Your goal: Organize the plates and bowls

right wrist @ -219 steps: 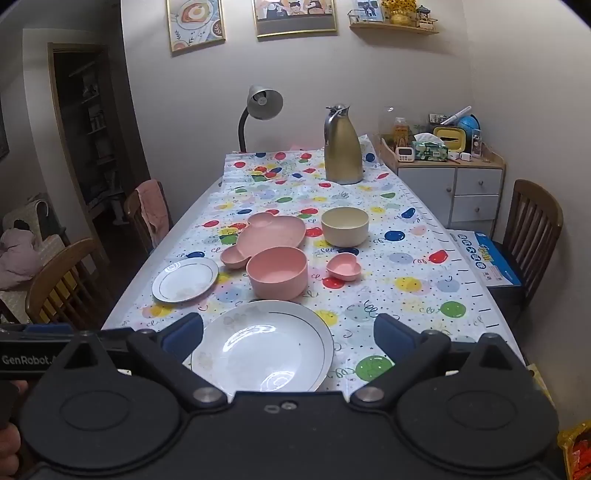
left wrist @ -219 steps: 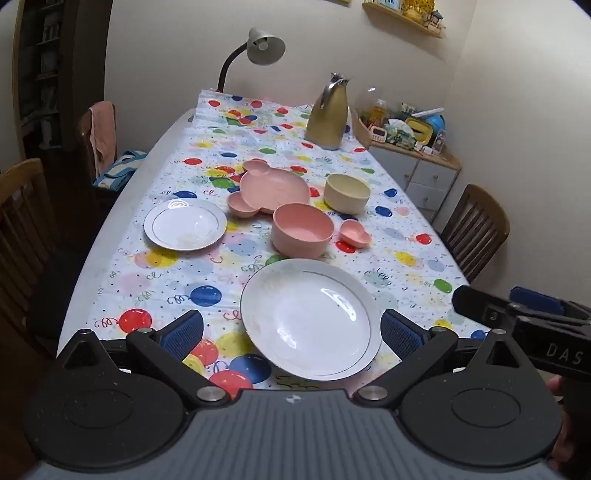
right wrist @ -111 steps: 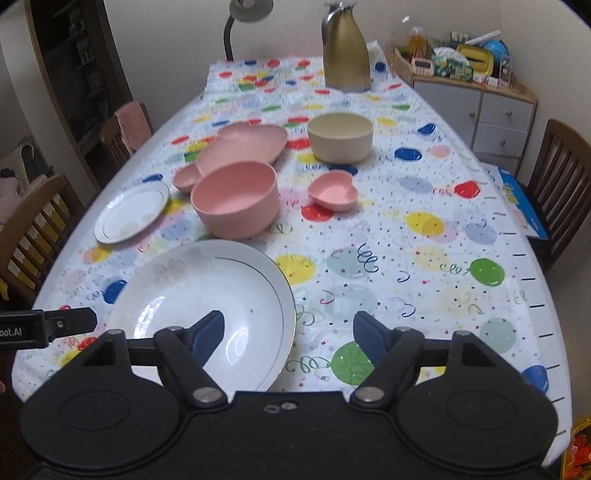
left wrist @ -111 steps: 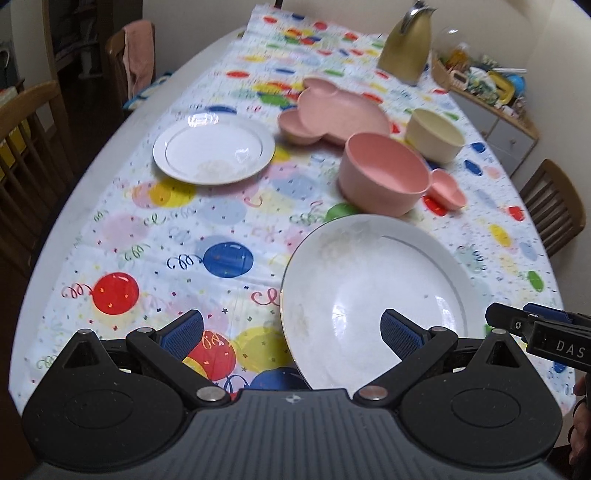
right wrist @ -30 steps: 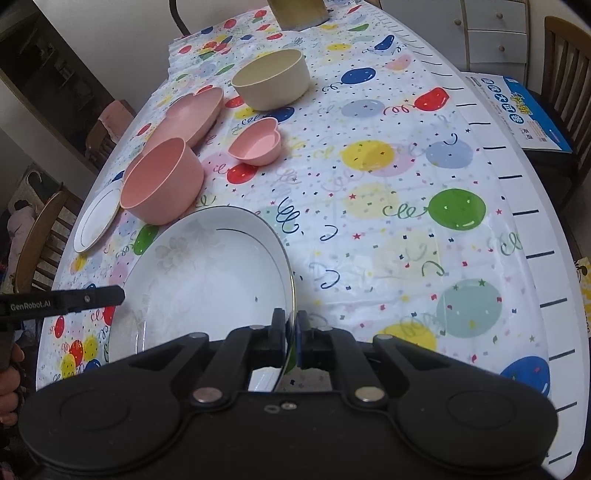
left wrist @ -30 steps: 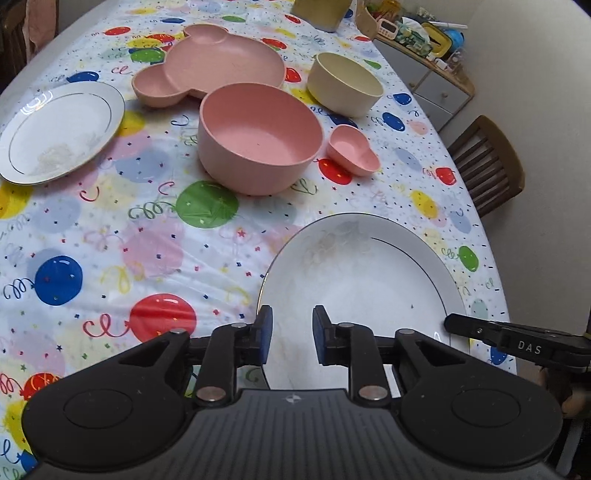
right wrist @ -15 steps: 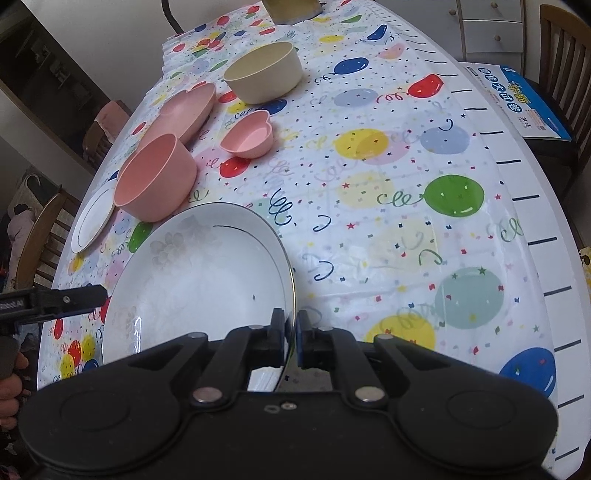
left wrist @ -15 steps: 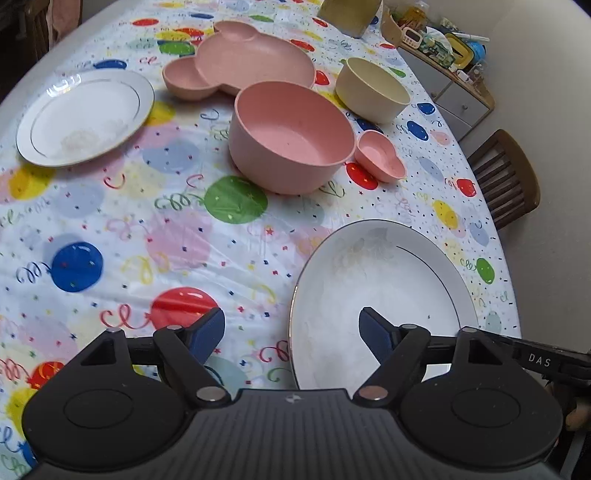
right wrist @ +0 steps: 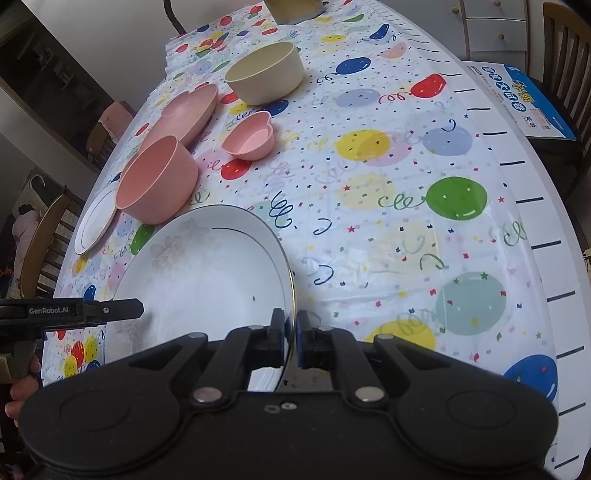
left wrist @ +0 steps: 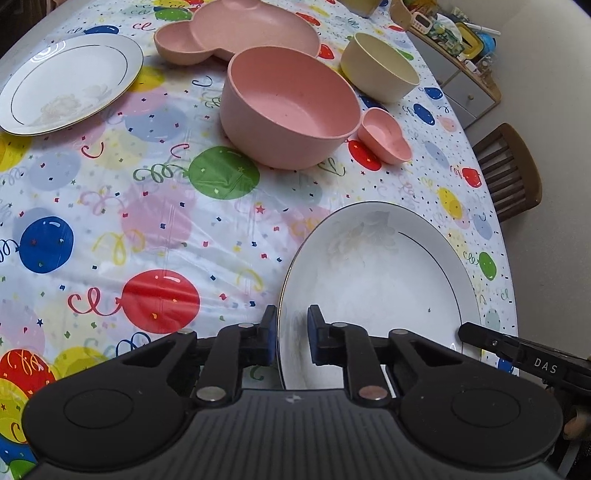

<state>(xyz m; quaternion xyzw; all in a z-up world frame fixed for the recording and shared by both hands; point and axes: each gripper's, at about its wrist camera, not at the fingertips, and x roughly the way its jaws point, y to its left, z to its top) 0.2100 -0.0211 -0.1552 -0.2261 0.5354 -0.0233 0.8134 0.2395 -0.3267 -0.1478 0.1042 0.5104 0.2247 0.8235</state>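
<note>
**Both claws at the rim of the big white plate**

Much of the near edge is lost behind the black claw housings: the closest arc of the large white plate [left wrist: 388,280] is hidden under them in both wrist views, so I cannot tell whether that edge sits flat on the worktop [right wrist: 424,229] or is tipped up. The tall gold vessel [right wrist: 293,9] at the far end is cut off at the frame's top, and the far white plate [left wrist: 66,81] runs out of the left view's edge.

The right claw [right wrist: 290,334] is pinched tight on the large plate's right rim, the thin edge caught between its blue pads. The left claw [left wrist: 291,332] straddles the opposite rim, one pad outside and one over the plate's inside; its jaws are closing, and a sliver of gap is visible around the rim, so no firm pinch can be made out. A hand [right wrist: 20,391] shows only in part at the left edge of the right view.

The large plate is glossy white with a thin dark line inside the rim and a faint grey floral print. It lies at the near end of the balloon-patterned cloth, just in front of the pink bowl [left wrist: 290,109]. Beyond stand a small pink heart dish [left wrist: 384,136], a cream bowl [left wrist: 380,68] and a pink mouse-shaped plate [left wrist: 236,33].
</note>
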